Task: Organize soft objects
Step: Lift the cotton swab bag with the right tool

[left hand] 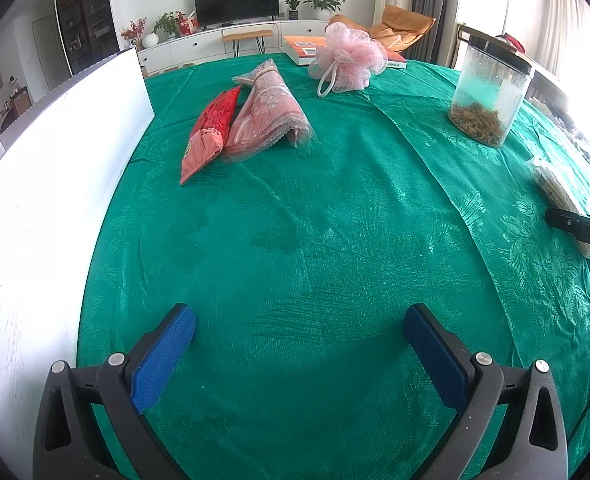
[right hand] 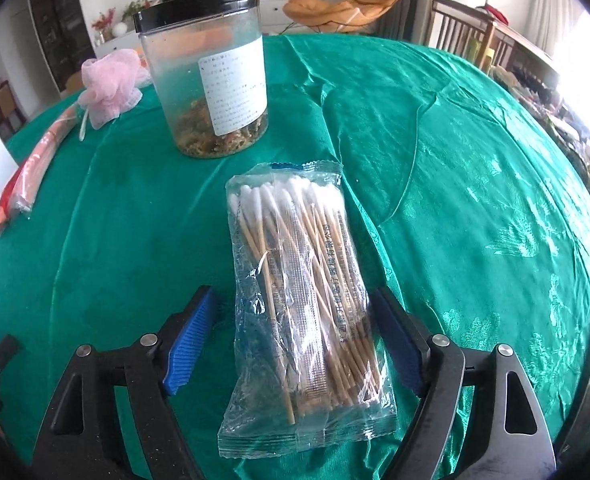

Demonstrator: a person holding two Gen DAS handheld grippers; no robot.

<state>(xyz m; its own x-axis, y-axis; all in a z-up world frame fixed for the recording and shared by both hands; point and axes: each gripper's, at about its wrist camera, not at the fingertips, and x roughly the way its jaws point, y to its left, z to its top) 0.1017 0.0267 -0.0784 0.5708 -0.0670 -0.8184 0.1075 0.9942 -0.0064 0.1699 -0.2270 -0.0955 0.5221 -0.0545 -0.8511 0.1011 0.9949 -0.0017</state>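
**Swab pack sits between my right claw's jaws, not gripped**

My right claw [right hand: 291,340] is spread wide. The cotton swab pack [right hand: 299,300] lies flat on the green-clothed surface [right hand: 475,200], its near half between the two blue pads [right hand: 191,344]. There is a clear gap on the left side; on the right the film runs up against the pad or just short of it, I can't tell which. Nothing is clamped.

Key relation: the pack's long axis runs almost straight away from the claw, cotton tips at the far end, stick ends toward me. So the jaws straddle its short width, which looks like the right orientation if I need to close on it again.

My left claw [left hand: 299,344] is also wide and empty, over bare cloth, well apart from the pack. In its view the pack [left hand: 563,200] is only a sliver at the far right edge, so the right claw is clearly the nearer one.

Other soft items sit at the far left of the surface: a red packet [left hand: 209,136] touching a folded pink cloth in a clear bag [left hand: 267,116], with a pink bath pouf [left hand: 347,60] behind them. The clear jar with a black lid [right hand: 211,80] stands just beyond the pack's tip end, so any forward push risks bumping it.
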